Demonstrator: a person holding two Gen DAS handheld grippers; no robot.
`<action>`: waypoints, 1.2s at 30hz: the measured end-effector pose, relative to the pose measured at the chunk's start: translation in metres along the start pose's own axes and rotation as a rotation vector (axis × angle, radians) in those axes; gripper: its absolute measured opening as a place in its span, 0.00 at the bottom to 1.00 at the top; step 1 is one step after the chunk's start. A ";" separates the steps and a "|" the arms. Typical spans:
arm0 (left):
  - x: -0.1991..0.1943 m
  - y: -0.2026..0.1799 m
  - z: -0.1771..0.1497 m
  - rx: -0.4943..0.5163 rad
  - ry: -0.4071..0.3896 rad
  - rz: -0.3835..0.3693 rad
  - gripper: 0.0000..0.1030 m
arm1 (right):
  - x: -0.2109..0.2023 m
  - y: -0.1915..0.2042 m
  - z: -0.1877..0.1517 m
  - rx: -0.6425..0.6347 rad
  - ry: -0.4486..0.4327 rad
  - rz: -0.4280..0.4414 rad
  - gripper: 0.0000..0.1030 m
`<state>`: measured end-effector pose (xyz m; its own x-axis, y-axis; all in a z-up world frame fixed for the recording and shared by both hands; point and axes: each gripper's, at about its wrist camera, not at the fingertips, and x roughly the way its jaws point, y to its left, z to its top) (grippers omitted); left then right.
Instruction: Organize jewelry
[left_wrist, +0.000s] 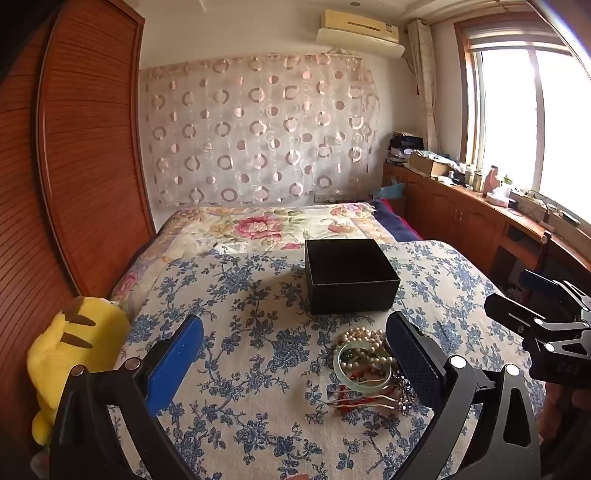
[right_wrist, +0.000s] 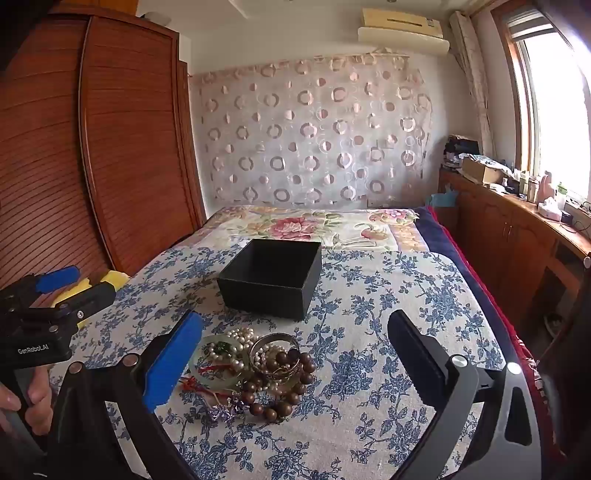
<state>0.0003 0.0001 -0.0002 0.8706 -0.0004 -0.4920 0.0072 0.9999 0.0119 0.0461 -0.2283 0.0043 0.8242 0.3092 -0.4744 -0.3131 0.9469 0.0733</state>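
Observation:
A pile of jewelry (left_wrist: 369, 373) lies on the blue-flowered bedspread: pearl strands, a pale green bangle (left_wrist: 360, 365), red cords. In the right wrist view the pile (right_wrist: 255, 369) also shows a metal bangle (right_wrist: 275, 354) and a brown wooden bead bracelet (right_wrist: 280, 391). An open, empty black box (left_wrist: 349, 275) (right_wrist: 271, 277) stands just beyond the pile. My left gripper (left_wrist: 295, 354) is open, above the bedspread, with the pile by its right finger. My right gripper (right_wrist: 295, 354) is open, with the pile by its left blue finger.
A yellow plush toy (left_wrist: 70, 354) lies at the bed's left edge beside the wooden wardrobe (left_wrist: 85, 155). A wooden cabinet (right_wrist: 517, 236) with clutter runs under the window on the right. A floral quilt (left_wrist: 266, 225) covers the far bed.

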 end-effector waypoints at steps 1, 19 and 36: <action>0.000 0.000 0.000 0.000 0.000 0.001 0.93 | 0.000 0.000 0.000 0.000 0.000 0.000 0.99; -0.010 -0.003 0.005 -0.002 -0.038 0.011 0.93 | -0.001 -0.001 0.000 0.006 -0.009 -0.001 0.99; -0.010 -0.004 0.006 -0.002 -0.043 0.001 0.93 | -0.003 -0.004 0.004 0.010 -0.016 0.002 0.99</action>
<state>-0.0055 -0.0041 0.0102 0.8910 0.0004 -0.4541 0.0049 0.9999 0.0105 0.0469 -0.2329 0.0086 0.8314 0.3120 -0.4598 -0.3097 0.9472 0.0828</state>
